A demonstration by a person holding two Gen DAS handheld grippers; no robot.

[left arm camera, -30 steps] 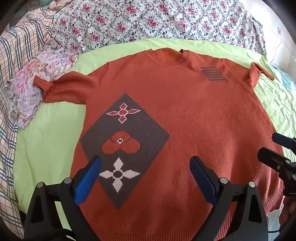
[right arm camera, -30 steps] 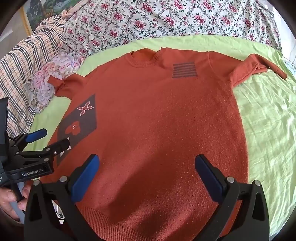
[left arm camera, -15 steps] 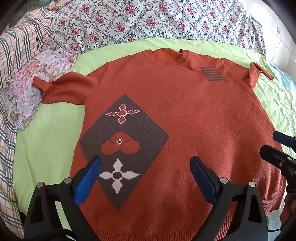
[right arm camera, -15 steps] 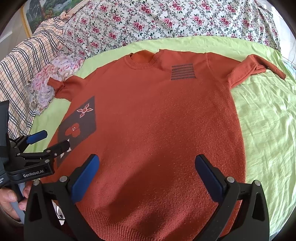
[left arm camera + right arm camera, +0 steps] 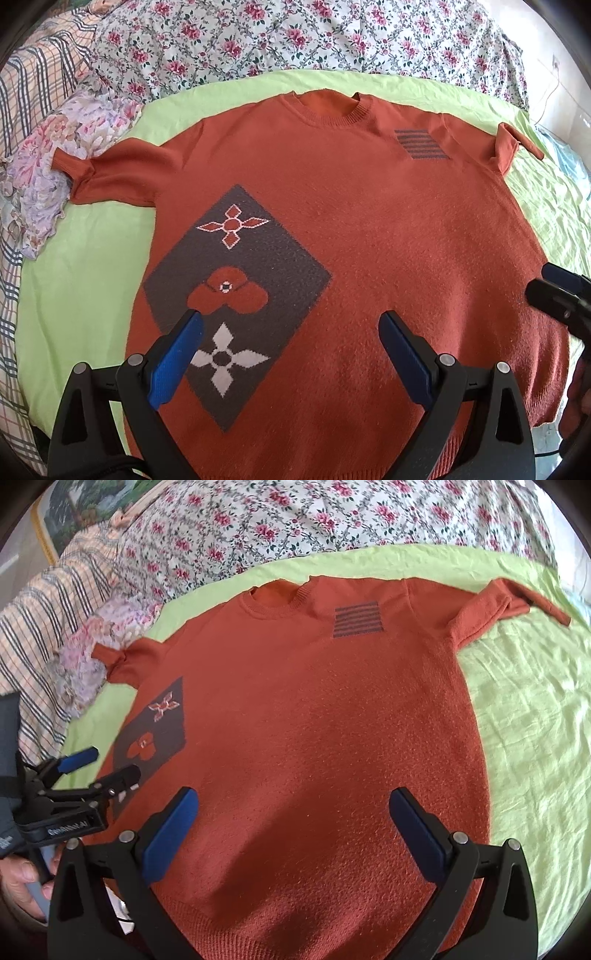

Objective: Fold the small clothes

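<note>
From the left wrist, the left gripper (image 5: 290,334), jaws apart, hovers over the soft, limp orange knit sweater (image 5: 369,240) lying flat on the green bedsheet (image 5: 85,258), best pinched at hem or sleeve; from the right wrist, the right gripper (image 5: 293,814), jaws likewise apart, has open sheet alongside.

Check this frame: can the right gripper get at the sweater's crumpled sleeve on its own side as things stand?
Probably yes. The right gripper hovers open over the orange sweater, and only flat knit and bare green sheet lie between it and that sleeve. Nothing blocks the way.
</note>
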